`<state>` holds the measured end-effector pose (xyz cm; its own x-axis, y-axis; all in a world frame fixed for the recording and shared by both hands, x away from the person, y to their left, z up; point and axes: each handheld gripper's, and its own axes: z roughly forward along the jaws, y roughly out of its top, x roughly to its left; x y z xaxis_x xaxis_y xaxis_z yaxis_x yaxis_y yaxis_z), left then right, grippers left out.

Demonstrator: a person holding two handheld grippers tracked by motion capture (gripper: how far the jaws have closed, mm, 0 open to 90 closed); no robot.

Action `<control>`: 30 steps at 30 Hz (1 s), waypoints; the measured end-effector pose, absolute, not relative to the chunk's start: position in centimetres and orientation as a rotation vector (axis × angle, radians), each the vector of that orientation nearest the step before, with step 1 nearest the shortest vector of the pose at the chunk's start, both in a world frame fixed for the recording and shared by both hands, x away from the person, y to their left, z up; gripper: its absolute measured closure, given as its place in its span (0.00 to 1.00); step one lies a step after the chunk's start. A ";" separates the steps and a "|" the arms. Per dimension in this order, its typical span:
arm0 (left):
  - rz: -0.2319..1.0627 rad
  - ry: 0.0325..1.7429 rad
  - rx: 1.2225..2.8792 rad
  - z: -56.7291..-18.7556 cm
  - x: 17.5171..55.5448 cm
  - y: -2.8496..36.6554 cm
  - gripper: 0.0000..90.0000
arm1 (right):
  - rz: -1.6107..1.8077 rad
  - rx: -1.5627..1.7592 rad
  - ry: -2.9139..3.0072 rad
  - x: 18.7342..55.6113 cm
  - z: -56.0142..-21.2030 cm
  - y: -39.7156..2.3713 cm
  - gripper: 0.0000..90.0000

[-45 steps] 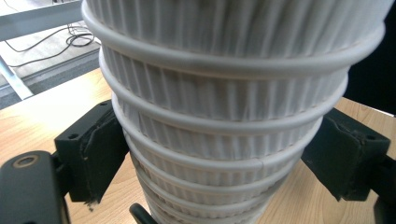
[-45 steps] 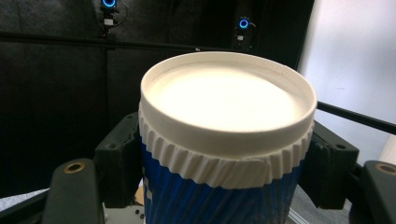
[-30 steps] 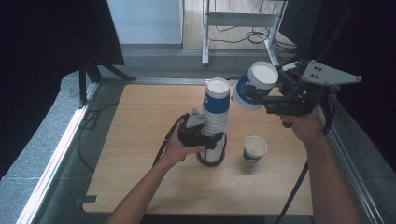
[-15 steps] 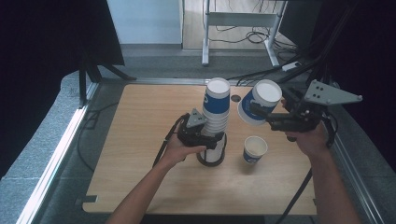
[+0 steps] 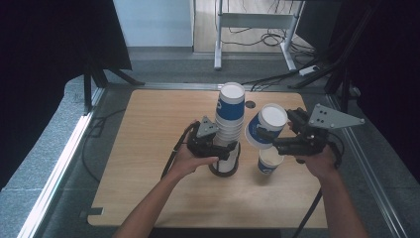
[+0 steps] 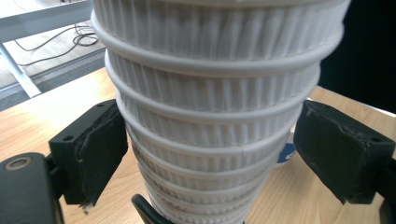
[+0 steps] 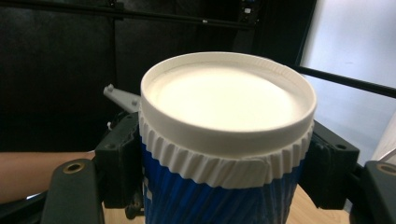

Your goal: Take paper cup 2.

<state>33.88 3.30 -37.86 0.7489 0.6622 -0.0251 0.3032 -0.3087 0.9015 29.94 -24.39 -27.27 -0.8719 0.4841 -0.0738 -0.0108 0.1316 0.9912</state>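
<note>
High view: left gripper sits low on the cup stack mid-table; right gripper holds a blue cup tilted, above a single cup on the table.

Left gripper view: jaws just opened, stack between; pads seem off it, narrow gap.

Right gripper view: jaws clamped on blue cup.
</note>
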 end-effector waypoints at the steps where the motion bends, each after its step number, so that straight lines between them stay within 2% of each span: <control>1: 0.431 0.741 1.903 -37.9 33.8 3.4 0.10 | 1.794 0.457 2.039 29.9 -27.5 -24.3 0.29; 8: 0.440 0.736 1.896 -38.1 32.8 4.2 0.08 | 1.803 0.460 2.048 29.5 -29.1 -24.3 0.29; 19: 0.405 0.742 1.869 -38.6 31.2 6.0 0.08 | 1.781 0.465 2.060 29.2 -31.4 -24.3 0.29; 30: 0.425 0.713 1.871 -40.1 29.1 7.6 0.09 | 1.777 0.464 2.093 28.8 -34.2 -23.2 0.29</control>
